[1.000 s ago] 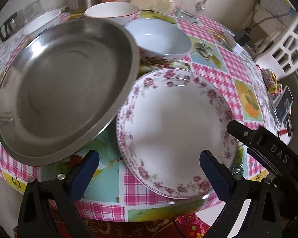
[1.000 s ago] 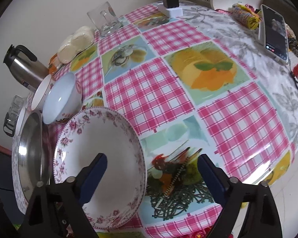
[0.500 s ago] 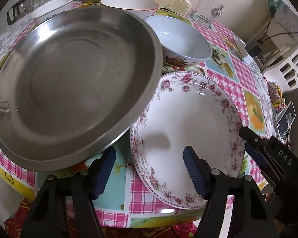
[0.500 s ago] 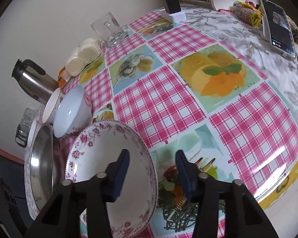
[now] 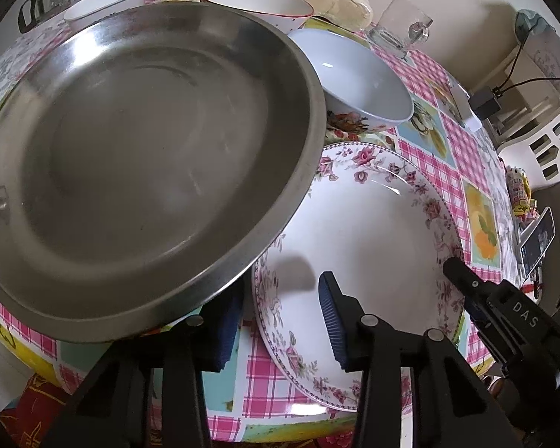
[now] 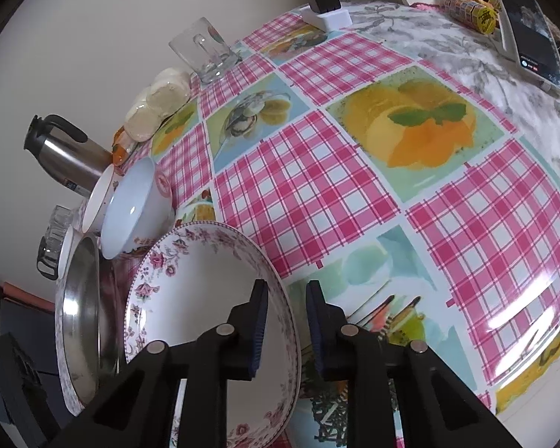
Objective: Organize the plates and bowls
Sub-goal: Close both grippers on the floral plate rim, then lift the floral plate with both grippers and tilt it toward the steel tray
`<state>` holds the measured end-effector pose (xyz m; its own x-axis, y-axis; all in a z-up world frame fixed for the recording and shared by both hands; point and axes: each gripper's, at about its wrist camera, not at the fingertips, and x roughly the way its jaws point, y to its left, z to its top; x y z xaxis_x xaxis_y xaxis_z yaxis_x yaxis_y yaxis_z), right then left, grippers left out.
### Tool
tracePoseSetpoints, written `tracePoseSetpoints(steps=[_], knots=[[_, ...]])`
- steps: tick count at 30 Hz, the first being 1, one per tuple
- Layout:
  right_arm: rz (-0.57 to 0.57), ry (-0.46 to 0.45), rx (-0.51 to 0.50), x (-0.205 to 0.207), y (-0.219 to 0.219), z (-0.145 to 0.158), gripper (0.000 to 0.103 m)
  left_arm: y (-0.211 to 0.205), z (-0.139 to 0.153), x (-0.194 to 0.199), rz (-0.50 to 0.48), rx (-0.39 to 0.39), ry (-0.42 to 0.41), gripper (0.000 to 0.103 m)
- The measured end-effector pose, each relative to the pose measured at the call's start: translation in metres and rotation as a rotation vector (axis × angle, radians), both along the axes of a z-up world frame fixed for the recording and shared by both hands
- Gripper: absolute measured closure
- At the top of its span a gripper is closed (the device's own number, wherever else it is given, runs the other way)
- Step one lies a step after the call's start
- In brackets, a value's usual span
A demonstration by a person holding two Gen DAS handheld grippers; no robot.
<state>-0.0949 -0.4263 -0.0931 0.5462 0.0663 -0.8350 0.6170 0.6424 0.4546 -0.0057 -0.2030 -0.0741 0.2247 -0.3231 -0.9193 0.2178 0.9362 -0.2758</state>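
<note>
While right tool (image 6: 286, 321) straddles white rose-rimmed plate (image 5: 373, 224) edge, nearly closed, left tool (image 5: 280, 321) half-open around it, steel dish (image 5: 138, 149) left.

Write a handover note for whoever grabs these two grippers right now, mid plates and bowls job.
Left gripper: jaws open, astride the floral plate's near rim, beside the steel plate.
Right gripper: jaws nearly closed around the same plate's opposite rim; contact unclear.
Behind the plates, separate: blue-white bowl, red-rimmed bowl, white bowl.
Done: no bowls nested yet.
Left: probably lift the floral plate, stack plates, nest bowls.
</note>
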Motion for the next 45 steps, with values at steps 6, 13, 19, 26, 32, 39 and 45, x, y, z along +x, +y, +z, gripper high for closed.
tracePoseSetpoints(steps=[6,13,19,26,32,39,45], knots=[[-0.007,-0.017,0.059,0.001,-0.003,-0.011,0.085,0.001,-0.002,0.003,0.007,-0.010,-0.006,0.072],[-0.010,-0.030,0.068,0.001,-0.004,-0.012,0.086,0.005,-0.005,0.008,0.034,-0.036,-0.014,0.078],[-0.005,-0.031,0.058,0.002,-0.003,-0.011,0.086,0.000,-0.007,0.009,0.025,-0.041,-0.045,0.080],[0.003,-0.065,0.053,0.002,-0.003,-0.013,0.086,0.001,-0.009,0.013,0.037,-0.068,-0.050,0.082],[-0.002,-0.041,0.044,0.002,-0.006,-0.010,0.086,-0.006,-0.009,0.011,0.002,-0.071,-0.050,0.083],[-0.057,-0.056,0.057,-0.012,-0.021,-0.012,0.086,-0.025,-0.008,0.003,-0.078,-0.064,-0.071,0.083],[-0.066,-0.056,0.058,-0.016,-0.023,-0.012,0.087,-0.029,-0.010,0.008,-0.087,-0.094,-0.059,0.083]])
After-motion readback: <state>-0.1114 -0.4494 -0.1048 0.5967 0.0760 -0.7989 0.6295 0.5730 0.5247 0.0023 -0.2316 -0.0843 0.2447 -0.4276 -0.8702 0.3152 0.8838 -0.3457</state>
